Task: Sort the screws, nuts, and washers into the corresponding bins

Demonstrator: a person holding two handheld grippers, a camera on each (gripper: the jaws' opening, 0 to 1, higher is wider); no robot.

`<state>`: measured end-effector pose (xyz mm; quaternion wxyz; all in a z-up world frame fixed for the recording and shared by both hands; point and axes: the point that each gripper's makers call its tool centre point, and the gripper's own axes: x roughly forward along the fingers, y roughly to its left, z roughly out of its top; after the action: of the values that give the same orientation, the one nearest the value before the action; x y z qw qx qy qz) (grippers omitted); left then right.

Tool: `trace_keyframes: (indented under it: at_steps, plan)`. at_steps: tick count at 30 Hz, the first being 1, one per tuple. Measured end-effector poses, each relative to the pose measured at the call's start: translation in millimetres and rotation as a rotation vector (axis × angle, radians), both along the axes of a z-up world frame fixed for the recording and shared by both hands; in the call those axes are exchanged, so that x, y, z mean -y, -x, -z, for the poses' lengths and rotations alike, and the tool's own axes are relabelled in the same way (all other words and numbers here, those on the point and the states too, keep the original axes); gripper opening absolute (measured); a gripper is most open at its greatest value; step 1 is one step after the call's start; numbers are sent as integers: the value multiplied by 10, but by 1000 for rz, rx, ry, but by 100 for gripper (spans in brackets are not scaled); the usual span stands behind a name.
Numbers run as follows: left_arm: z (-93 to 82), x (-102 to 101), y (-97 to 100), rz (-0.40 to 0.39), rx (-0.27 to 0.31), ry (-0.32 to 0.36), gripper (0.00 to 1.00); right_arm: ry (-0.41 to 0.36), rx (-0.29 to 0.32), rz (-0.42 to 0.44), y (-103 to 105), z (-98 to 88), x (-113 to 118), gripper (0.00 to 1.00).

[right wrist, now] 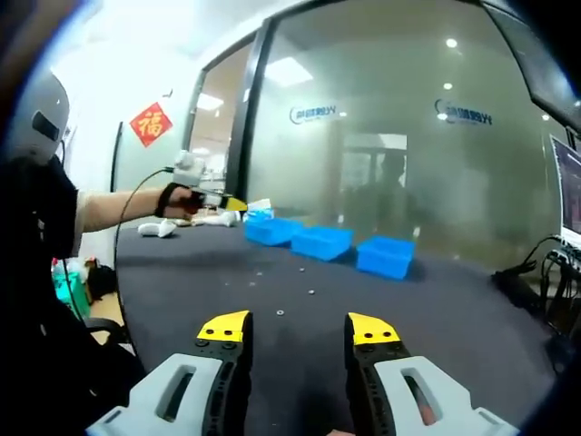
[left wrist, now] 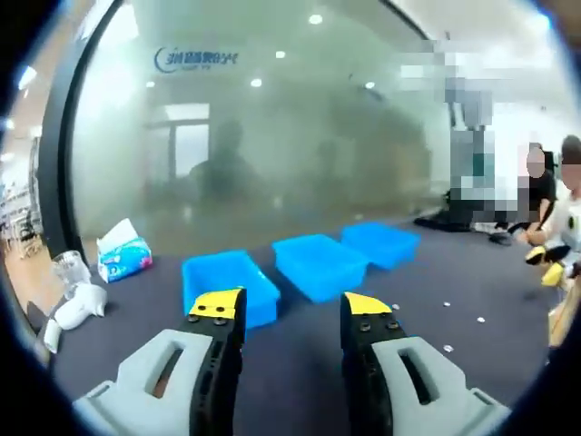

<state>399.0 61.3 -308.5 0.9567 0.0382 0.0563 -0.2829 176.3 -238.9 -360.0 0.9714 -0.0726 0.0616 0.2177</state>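
Both grippers open over the dark table, bins ahead.

In the left gripper view we hold the left gripper [left wrist: 292, 313] with its jaws apart and nothing between them, just short of three blue bins [left wrist: 320, 263] set in a row on the table [left wrist: 300, 381]; small pieces of hardware [left wrist: 447, 306] lie scattered on the right, too small to tell apart. A tissue pack [left wrist: 122, 251] sits far left beside white objects we cannot identify. In the right gripper view our right gripper [right wrist: 298, 329] is likewise spread and empty, well back from the bins [right wrist: 322, 242], with loose hardware [right wrist: 280, 312] near it. The left gripper [right wrist: 201, 192] shows there at the far left, held out in a hand.
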Motion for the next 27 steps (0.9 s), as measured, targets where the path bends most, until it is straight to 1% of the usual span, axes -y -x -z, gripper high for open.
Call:
trace_keyframes:
  at_steps: [3,5,6,8,12,15,19,23,25,27]
  plan:
    - [-122,-22,241,13,41,-3,40,3,7,2,12,-31,8,37]
    - [-170,-42,380,30,50,23,40,1,13,6,13,-55,28,37]
    - [-170,-67,468,38,51,31,41,-1,16,9,10,-66,42,37]
    - [-146,-113,560,43,52,35,41,-3,22,14,5,-89,64,37]
    - [-40,-250,763,42,40,51,41,-2,32,21,-4,-142,105,37]
    - [85,-344,916,33,31,8,41,-5,41,28,-10,-174,134,37]
    - [204,-432,1091,30,4,15,41,-10,45,30,-15,-190,148,38]
    - [334,-541,1186,15,-17,11,42,-6,51,27,-20,-198,155,38]
    - [407,-619,1166,-4,-34,25,42,-5,49,25,-13,-192,139,38]
    - [435,-646,1196,-2,-40,31,42,1,47,23,-6,-183,133,38]
